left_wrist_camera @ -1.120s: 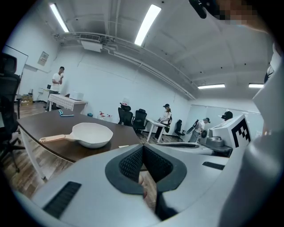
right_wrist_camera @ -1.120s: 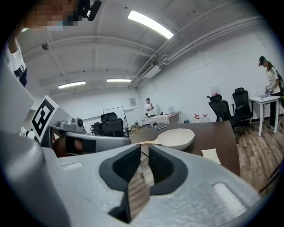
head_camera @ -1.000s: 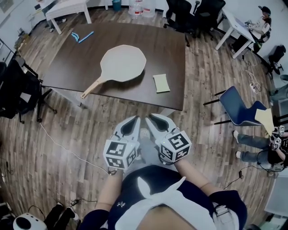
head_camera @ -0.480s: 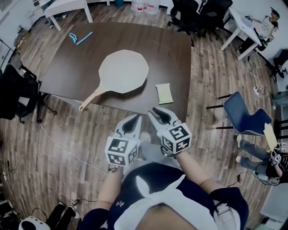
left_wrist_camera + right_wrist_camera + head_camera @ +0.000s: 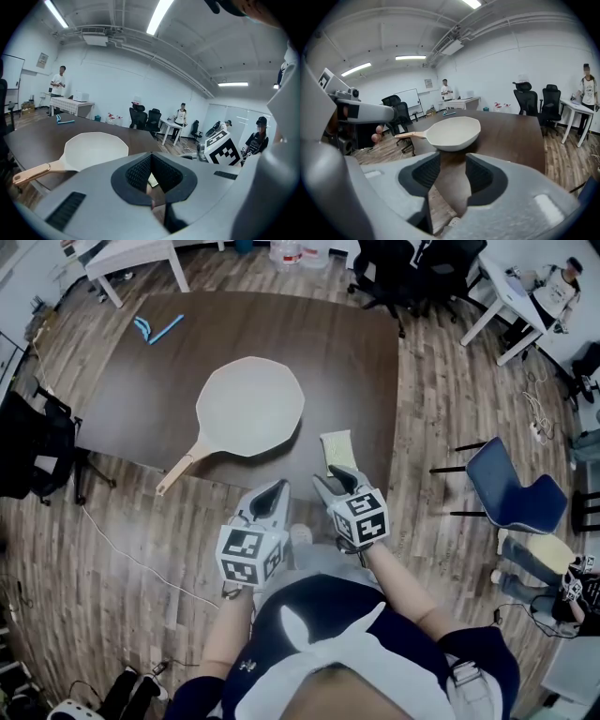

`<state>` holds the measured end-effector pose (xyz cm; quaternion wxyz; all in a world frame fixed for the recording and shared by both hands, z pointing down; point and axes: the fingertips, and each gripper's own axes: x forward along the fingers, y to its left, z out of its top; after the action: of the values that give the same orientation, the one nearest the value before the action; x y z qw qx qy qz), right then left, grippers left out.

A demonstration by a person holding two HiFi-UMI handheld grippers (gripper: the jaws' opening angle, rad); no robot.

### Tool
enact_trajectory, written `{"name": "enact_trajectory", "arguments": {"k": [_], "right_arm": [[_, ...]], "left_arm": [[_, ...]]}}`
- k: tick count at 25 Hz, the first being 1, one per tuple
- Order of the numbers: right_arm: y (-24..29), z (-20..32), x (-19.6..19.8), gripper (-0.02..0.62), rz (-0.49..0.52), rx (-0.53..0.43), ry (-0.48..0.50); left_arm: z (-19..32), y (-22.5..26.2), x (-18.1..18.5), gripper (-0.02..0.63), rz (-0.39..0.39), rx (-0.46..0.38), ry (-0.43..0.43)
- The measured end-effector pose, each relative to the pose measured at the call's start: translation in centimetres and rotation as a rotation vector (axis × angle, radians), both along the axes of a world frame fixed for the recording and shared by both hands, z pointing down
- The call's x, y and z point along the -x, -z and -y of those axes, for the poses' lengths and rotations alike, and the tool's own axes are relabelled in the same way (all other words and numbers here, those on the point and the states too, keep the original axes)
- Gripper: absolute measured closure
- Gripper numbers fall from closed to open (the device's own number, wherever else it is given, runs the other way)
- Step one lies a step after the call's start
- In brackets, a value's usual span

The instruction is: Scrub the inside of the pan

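Observation:
A cream pan (image 5: 248,407) with a wooden handle (image 5: 183,468) lies on the dark brown table (image 5: 356,352); its handle sticks out past the near edge. A yellow-green sponge (image 5: 336,451) lies by the near right edge. My right gripper (image 5: 333,486) hovers just short of the sponge; its jaws have just been opening and stand open with nothing between them. My left gripper (image 5: 272,498) hangs over the floor before the table edge, fingertips together, empty. The pan (image 5: 454,132) shows ahead of the right gripper (image 5: 452,164), and the pan (image 5: 96,150) lies left of the left gripper (image 5: 151,157).
Blue tools (image 5: 157,327) lie at the table's far left corner. A blue chair (image 5: 511,486) stands to the right, black office chairs (image 5: 412,273) behind the table, a black seat (image 5: 33,442) at the left. A cable (image 5: 131,554) runs across the wooden floor.
Both grippers have moved forward toward the table's near edge. The right gripper's jaws have spread apart and now sit just before the sponge. The left jaws stay together.

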<state>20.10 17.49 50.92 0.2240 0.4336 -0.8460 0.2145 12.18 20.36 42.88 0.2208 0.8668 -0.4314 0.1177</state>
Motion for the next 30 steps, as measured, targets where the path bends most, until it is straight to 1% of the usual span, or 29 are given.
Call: {"name": "enact_trajectory", "arguments": {"k": [10,14,15,17,23,28,30], "right_arm": [[-6.1,5.5,-3.4,0.426,-0.080,0.101,-0.045],[-8.8,7.4,-4.5,0.425,-0.150,0.135,-0.060],[-9.6,7.8,-4.7,0.423,-0.169,0.145,-0.063],[-11.1,8.3,-5.2,0.394,-0.200,0.170,-0.074],[-14.5,9.9,-7.2,0.391,-0.258,0.233,-0.105],[-16.4,10.5,-7.8,0.390,-0.294,0.276,-0.108],[-17.0,10.8,-7.8,0.390,-0.313,0.279,-0.107]], "left_arm": [[4.4,-2.6,-1.3,0.604,0.007,0.044,0.001],[5.8,-3.7,-1.1,0.603,0.029,0.063,0.014],[6.1,-4.0,-1.0,0.603,0.031,0.068,0.017],[6.6,-4.4,-0.8,0.604,0.036,0.079,0.020],[8.3,-4.9,-1.5,0.604,0.039,0.091,0.005],[9.3,-5.0,-2.2,0.603,0.044,0.091,-0.011],[9.6,-5.1,-2.3,0.604,0.049,0.091,-0.016]]}}
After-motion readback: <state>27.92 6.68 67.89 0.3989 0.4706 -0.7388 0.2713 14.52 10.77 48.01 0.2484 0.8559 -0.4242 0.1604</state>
